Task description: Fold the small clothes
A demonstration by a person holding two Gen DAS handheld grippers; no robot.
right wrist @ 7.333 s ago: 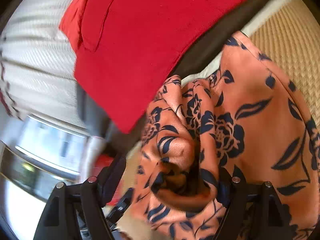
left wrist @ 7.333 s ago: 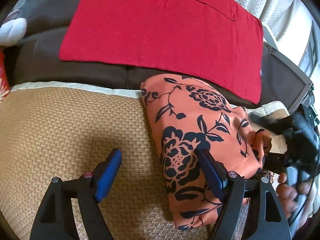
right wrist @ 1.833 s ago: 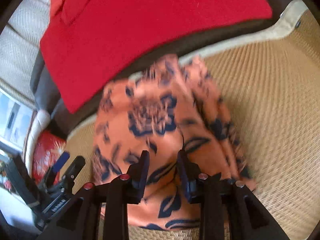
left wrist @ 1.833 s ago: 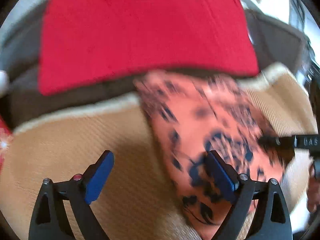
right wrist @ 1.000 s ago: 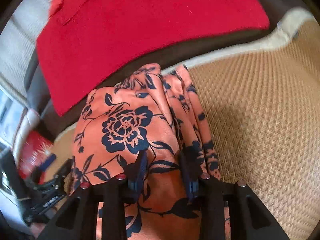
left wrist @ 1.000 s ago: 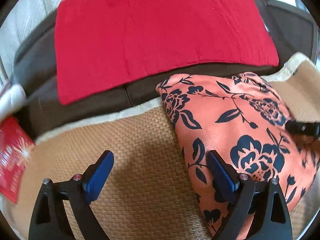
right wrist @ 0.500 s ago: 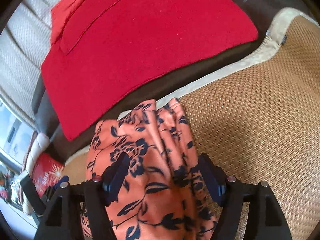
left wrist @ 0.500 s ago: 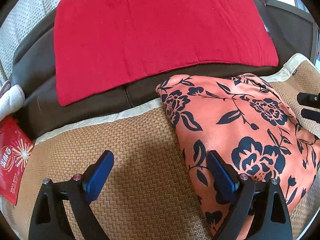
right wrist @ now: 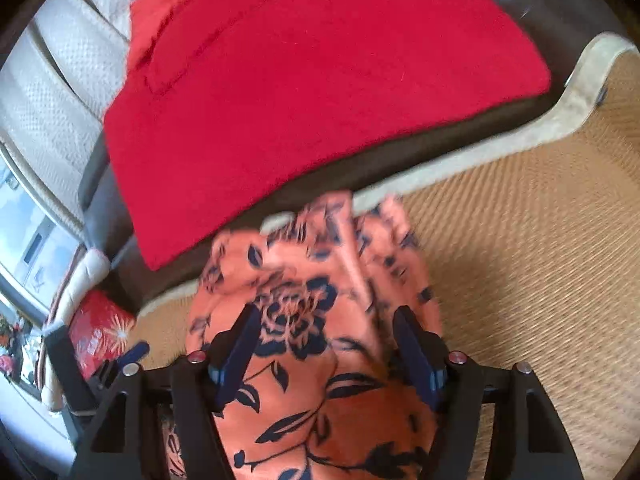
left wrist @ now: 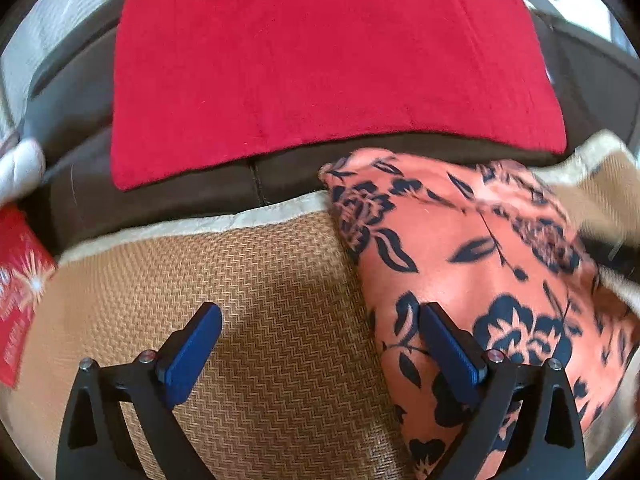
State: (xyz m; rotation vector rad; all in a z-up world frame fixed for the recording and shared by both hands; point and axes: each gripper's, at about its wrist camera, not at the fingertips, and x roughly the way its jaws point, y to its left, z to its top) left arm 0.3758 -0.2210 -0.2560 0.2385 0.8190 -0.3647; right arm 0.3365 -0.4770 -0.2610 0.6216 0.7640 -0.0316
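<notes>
Floral orange garment point(right wrist: 320, 360), one piece, lies folded on my woven mat point(left wrist: 260, 300). My right gripper point(right wrist: 324, 354) is closing above it, nothing pinched; my left gripper point(left wrist: 316, 344) gapes wide, empty. Beyond lies one red cloth point(left wrist: 320, 60).

Black gripper point(left wrist: 318, 344) frames, blue finger pads point(right wrist: 236, 350), silver-and-red screws

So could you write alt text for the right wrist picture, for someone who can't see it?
A folded orange cloth with dark blue flowers lies on a woven straw mat, seen from just behind the right gripper. Its blue-padded fingers stand apart over the cloth, closing but not pressing it. Beyond lies a flat red fabric piece on a dark brown cushion.
</notes>
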